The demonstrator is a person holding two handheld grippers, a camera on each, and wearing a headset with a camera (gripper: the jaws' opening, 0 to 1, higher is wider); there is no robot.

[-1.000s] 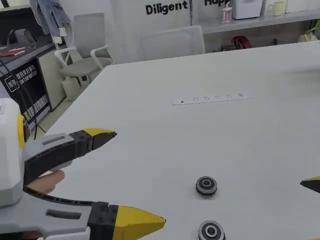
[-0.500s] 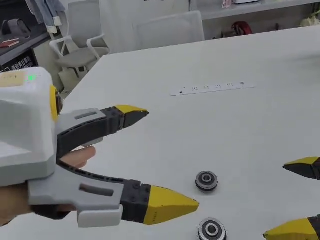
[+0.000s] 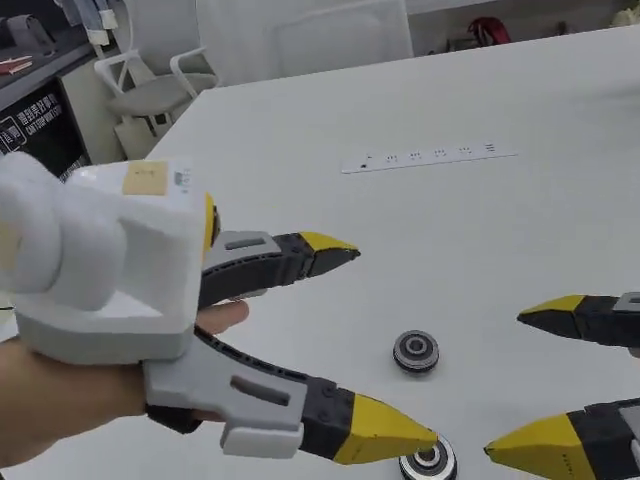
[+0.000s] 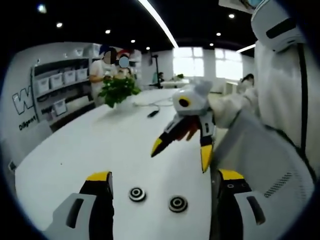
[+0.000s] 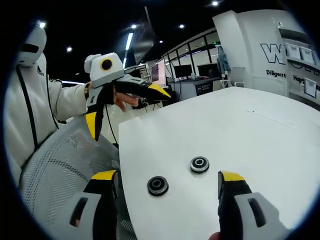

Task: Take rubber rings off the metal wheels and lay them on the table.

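Observation:
Two small metal wheels with black rubber rings lie flat on the white table (image 3: 330,120): one wheel (image 3: 415,351) near the middle, the other wheel (image 3: 428,461) at the bottom edge, partly behind a yellow fingertip. My left gripper (image 3: 385,345) hovers open just left of them. My right gripper (image 3: 510,383) is open at the right edge, facing them. The left gripper view has both wheels (image 4: 136,194) (image 4: 178,203) between my open left gripper (image 4: 165,176), with the right gripper (image 4: 190,125) beyond. The right gripper view frames the wheels (image 5: 199,164) (image 5: 158,185) in my open right gripper (image 5: 167,175).
A flush power strip (image 3: 430,157) sits in the table beyond the wheels. Office chairs (image 3: 150,90) stand past the far left corner. A potted plant (image 4: 119,90) stands at the table's far end. A mesh chair (image 5: 60,160) is beside the table edge.
The left gripper has moved up and to the right, closer to the wheels. The right gripper has come further in from the right edge. The head camera has tilted down.

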